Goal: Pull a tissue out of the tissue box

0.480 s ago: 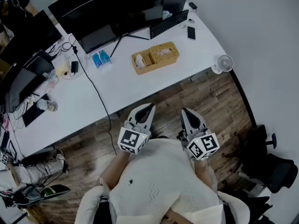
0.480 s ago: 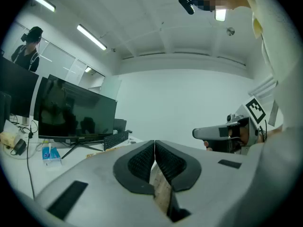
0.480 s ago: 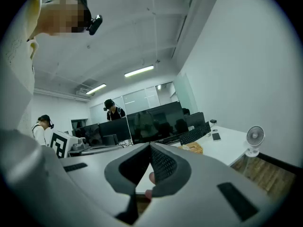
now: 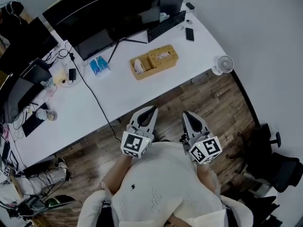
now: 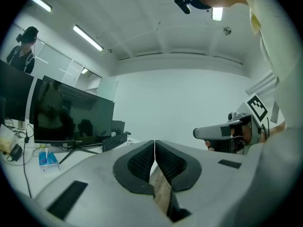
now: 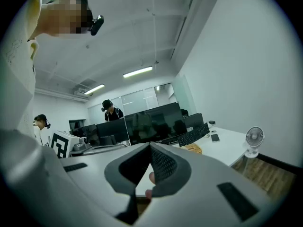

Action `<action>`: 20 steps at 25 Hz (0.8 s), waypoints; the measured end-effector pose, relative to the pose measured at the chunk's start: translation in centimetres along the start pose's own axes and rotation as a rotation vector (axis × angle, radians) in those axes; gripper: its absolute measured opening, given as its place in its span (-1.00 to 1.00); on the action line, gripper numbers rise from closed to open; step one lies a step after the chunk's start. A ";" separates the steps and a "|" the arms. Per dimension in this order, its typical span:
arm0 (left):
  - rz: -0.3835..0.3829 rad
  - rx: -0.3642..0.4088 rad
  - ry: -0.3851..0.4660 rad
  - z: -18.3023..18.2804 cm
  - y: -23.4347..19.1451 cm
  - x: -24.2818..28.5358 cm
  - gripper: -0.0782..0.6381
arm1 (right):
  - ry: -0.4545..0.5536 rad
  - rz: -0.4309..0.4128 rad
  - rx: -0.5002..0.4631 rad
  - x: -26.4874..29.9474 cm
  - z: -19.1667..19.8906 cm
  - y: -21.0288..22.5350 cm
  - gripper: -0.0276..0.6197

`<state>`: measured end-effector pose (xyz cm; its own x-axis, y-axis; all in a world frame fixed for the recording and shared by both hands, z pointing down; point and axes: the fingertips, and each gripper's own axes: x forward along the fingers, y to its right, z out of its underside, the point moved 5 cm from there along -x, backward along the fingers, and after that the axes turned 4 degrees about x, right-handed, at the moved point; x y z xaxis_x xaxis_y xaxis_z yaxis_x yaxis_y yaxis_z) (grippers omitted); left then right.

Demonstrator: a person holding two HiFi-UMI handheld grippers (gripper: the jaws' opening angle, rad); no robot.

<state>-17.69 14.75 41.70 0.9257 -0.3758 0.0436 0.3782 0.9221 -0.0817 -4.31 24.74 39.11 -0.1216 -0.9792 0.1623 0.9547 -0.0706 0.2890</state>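
1. Closest in, the left gripper [image 4: 152, 110] and the right gripper [image 4: 189, 114] are held against the person's torso, over the wooden floor [image 4: 215, 103] and short of the desk edge. On each, the jaws are pressed together at the tips with nothing between them.
2. Compared with half a second ago, both grippers sit in almost the same place in the head view. Only the desk contents have slid slightly up and to the left, which reads as a small head shift, not a reach.
3. Next comes the white desk [image 4: 142, 91], with a bare stretch along its near edge.
4. Further in, the tissue box [image 4: 163, 55] is the woven box at the right end of a wicker tray [image 4: 134, 71]. A pale patch shows at its top opening. It is well apart from both grippers.
5. Just beyond it are the keyboard [image 4: 165, 25] and the monitor [image 4: 109, 8].
6. My judgement is that the pull has not started. A gripper must first travel across the desk and open before it can pinch the tissue.
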 end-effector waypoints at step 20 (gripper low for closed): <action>-0.001 0.018 -0.033 1.0 -2.9 0.0 -0.55 | -0.042 -0.025 -0.027 4.6 0.8 -1.5 -0.91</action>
<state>-18.84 12.17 42.96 0.9242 -0.3740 0.0770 0.3789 0.9233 -0.0637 -6.55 20.53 40.11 -0.1561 -0.9684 0.1946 0.9583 -0.1008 0.2676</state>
